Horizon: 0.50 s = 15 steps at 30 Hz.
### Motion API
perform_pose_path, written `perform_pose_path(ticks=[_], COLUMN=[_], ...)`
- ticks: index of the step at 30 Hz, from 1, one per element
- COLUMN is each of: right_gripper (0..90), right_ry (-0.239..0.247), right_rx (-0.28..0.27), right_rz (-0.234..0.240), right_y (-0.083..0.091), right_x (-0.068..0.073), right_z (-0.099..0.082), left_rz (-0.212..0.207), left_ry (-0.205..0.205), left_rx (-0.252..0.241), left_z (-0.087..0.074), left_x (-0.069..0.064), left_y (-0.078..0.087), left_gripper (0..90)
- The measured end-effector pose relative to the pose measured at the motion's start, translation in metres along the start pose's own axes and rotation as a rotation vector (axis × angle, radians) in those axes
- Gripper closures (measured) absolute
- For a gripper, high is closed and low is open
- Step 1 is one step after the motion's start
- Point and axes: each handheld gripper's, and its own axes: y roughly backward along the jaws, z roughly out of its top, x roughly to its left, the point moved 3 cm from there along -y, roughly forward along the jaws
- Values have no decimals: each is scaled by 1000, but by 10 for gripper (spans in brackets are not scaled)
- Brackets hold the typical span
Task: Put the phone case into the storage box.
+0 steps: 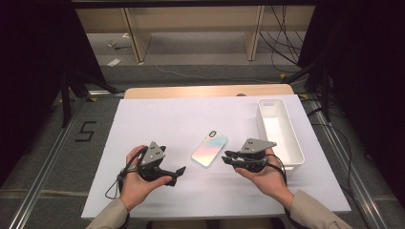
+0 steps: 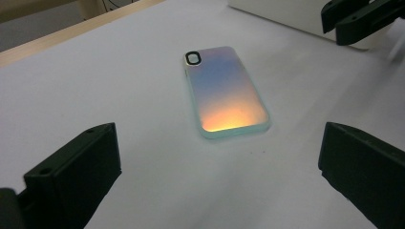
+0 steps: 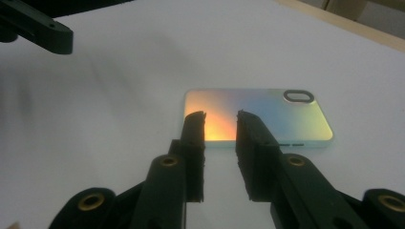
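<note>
The surface [image 1: 157,119] is a wooden top covered by a white sheet, its bare wood edge showing along the far side. A phone case [image 1: 209,149] with an iridescent back lies flat on the sheet, camera cutout at its far end, between the left fingers [image 2: 71,176] and the right fingers [image 3: 193,143], just ahead of the right ones. A long white bin [image 1: 279,131] stands on the sheet beyond the right fingers, near the sheet's right edge
</note>
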Motion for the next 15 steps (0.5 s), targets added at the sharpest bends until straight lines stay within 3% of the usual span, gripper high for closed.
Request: perform_pose_path(ticks=[8, 10, 11, 12, 13, 14, 15], right_gripper=[583, 499, 499, 435, 435, 356, 356], right_ry=[5, 10, 10, 9, 9, 9, 9], right_rx=[-60, -85, -85, -98, -98, -110, -110], right_rz=[13, 16, 16, 18, 18, 22, 22], right_y=[24, 34, 34, 39, 39, 43, 43], right_x=[0, -1, -1, -2, -2, -3, -3], right_z=[0, -1, -1, -2, -2, -2, -2], left_rz=[2, 3, 3, 3, 3, 6, 6], left_ry=[2, 3, 3, 2, 2, 1, 1], left_rx=[-3, -4, -4, -4, -3, -4, -4], left_z=[0, 0, 0, 0, 0, 0, 0], left_x=[1, 1, 1, 1, 1, 1, 1], left_y=[0, 0, 0, 1, 0, 1, 1], left_gripper=[0, 0, 0, 0, 0, 0, 0])
